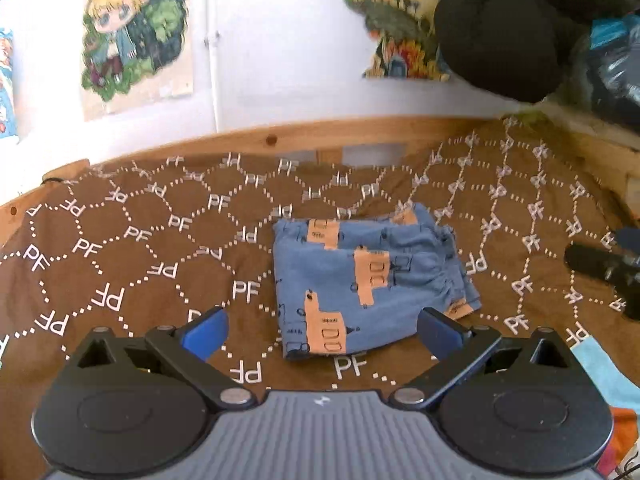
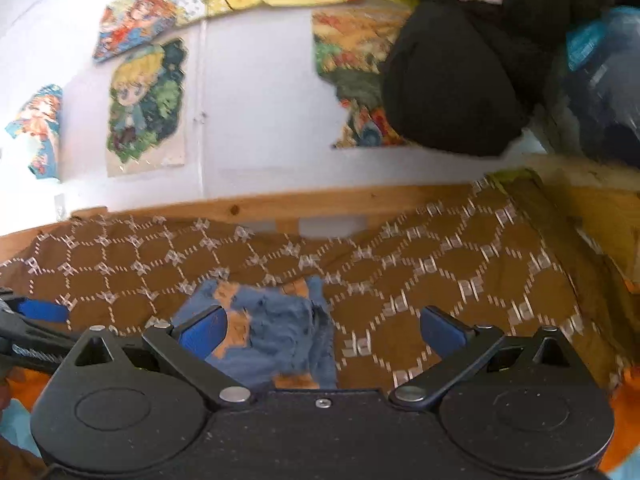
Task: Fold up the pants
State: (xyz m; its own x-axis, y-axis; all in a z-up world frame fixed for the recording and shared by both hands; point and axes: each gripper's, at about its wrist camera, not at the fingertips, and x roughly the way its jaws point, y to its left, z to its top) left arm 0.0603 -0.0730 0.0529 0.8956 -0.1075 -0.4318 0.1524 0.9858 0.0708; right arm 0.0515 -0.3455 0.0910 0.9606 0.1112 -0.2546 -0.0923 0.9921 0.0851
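Pants, one folded pair, between two wide-spread tools, untouched.

The pants are blue with orange block-shaped prints outlined in black (llama-like figures, perhaps). They lie folded into a compact, roughly square bundle, flat on the brown patterned cover. One gathered edge faces right.
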